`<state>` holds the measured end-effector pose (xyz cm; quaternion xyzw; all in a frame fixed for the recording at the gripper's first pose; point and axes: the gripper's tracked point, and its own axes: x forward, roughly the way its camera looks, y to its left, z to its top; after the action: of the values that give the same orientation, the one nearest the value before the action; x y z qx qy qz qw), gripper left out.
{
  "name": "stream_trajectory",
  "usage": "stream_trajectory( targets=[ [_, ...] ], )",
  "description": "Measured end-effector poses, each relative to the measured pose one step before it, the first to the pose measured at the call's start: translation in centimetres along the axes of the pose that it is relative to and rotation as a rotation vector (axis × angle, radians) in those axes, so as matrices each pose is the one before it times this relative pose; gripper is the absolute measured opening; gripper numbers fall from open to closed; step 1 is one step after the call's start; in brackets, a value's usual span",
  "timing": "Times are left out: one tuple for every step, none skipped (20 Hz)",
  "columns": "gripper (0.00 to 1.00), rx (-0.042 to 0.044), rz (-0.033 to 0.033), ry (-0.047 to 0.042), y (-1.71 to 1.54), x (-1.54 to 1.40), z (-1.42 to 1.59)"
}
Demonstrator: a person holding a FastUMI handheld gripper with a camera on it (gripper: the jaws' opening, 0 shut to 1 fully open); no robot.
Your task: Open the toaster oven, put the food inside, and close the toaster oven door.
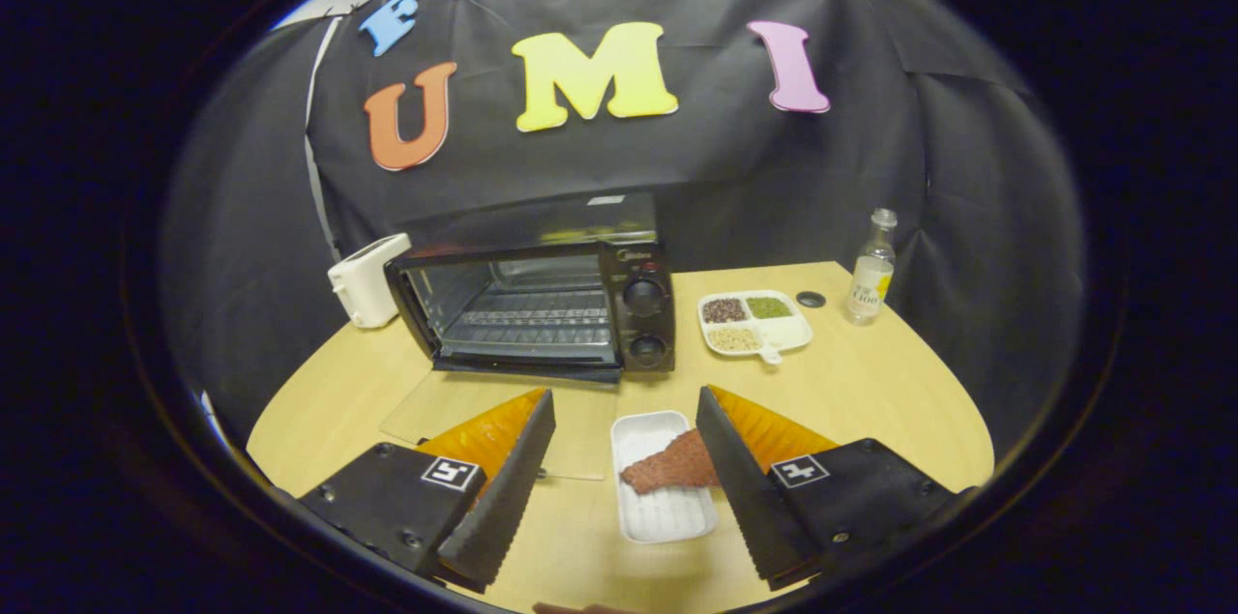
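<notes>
Gripper (624, 411) spread wide above the wooden table (870, 401), holding nothing. Between the fingers sits a white ridged tray (658, 503) carrying a reddish, rough-textured wedge of food (667, 469), its one end passing behind the right finger. Beyond the tray: black toaster oven (542, 305), glass door (503, 421) dropped flat onto the table, wire rack bare, open table between tray and door. Right of oven: a white divided dish (788, 334) of grains, a small dark cap (810, 299), a clear bottle (872, 271). Left of oven: white toaster (366, 280).
</notes>
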<state>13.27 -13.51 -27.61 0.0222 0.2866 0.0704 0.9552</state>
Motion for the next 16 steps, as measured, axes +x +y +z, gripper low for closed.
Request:
stream_trajectory(
  targets=[
    [0.95,0.01644,-0.00269,0.01573,-1.579,0.072,-0.202],
    [0.95,0.01669,-0.00730,0.00445,-1.652,0.166,-0.133],
    [0.94,0.00888,-0.00415,0.00486,-1.479,0.196,-0.217],
    [0.93,0.00085,0.00046,0.01124,-1.281,0.271,-0.614],
    [0.92,0.00267,-0.00240,0.01555,-1.259,0.377,-0.540],
    [0.92,0.00138,0.00669,0.01357,-1.005,0.203,-0.530],
    [0.91,0.00255,0.01340,0.01234,-0.713,0.263,-0.430],
    [0.90,0.01207,0.01635,0.00639,-0.620,0.193,-0.382],
    [0.89,0.01890,0.02557,-0.00037,-0.315,0.214,-0.080],
    [0.89,0.02330,0.03277,0.00248,-0.193,0.174,-0.311],
    [0.84,0.02765,0.03812,0.01122,0.157,0.205,-0.355],
    [0.81,0.02941,0.04071,0.00863,0.211,0.116,-0.364],
    [0.78,0.02780,0.04224,0.00428,0.301,0.158,-0.077],
    [0.76,0.02430,0.03341,0.00740,0.212,0.094,-0.282],
    [0.69,0.01500,0.02105,0.00644,-0.002,0.103,-0.103],
    [0.66,0.00798,0.01088,0.00626,-0.142,0.128,-0.186]
  ],
)
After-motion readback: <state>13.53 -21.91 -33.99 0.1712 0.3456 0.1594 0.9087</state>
